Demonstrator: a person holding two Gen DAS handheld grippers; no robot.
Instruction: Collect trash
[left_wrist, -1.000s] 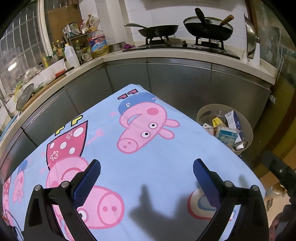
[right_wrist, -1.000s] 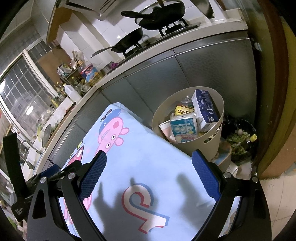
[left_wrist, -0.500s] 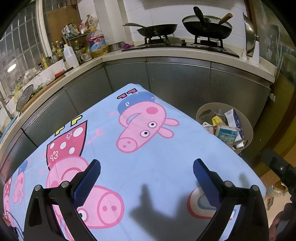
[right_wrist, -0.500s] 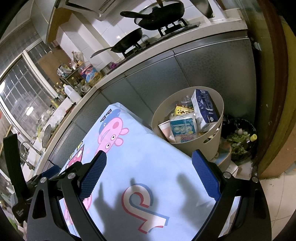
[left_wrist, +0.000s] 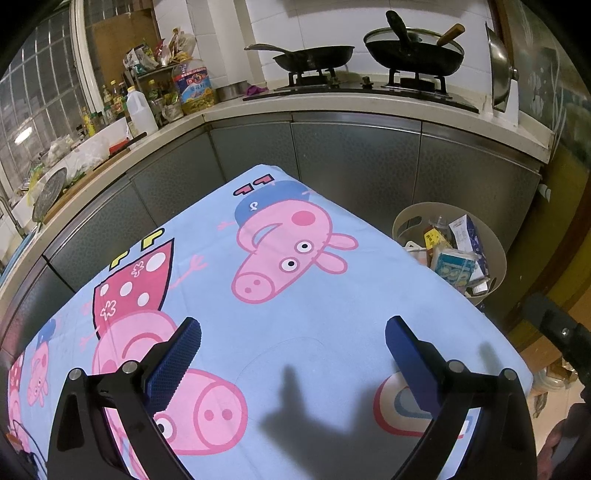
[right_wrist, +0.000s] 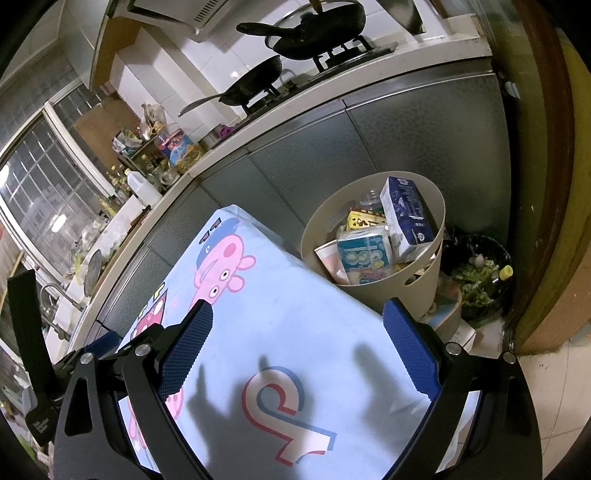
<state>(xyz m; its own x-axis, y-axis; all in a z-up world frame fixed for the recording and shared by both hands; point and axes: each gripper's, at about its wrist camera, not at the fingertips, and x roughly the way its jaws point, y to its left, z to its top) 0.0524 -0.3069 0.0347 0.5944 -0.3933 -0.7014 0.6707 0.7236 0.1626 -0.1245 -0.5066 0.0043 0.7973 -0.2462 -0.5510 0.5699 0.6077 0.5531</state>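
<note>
The left wrist view looks down and forward over the table cloth (left_wrist: 295, 314) toward the far stove (left_wrist: 362, 85), with the bin (left_wrist: 495, 254) at right. The right wrist view sits further right, nearer the bin (right_wrist: 369, 295). Both share cloth, bin and stove (right_wrist: 332, 55).

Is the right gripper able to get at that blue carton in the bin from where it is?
Probably yes. The right gripper is open and empty, and the blue carton sticks up above the bin rim just past the table's edge, with nothing between them.

Bare tablecloth (left_wrist: 314, 314) ahead, full trash bin (right_wrist: 436, 206) beside its far-right edge, cabinets (left_wrist: 351, 158) beyond
</note>
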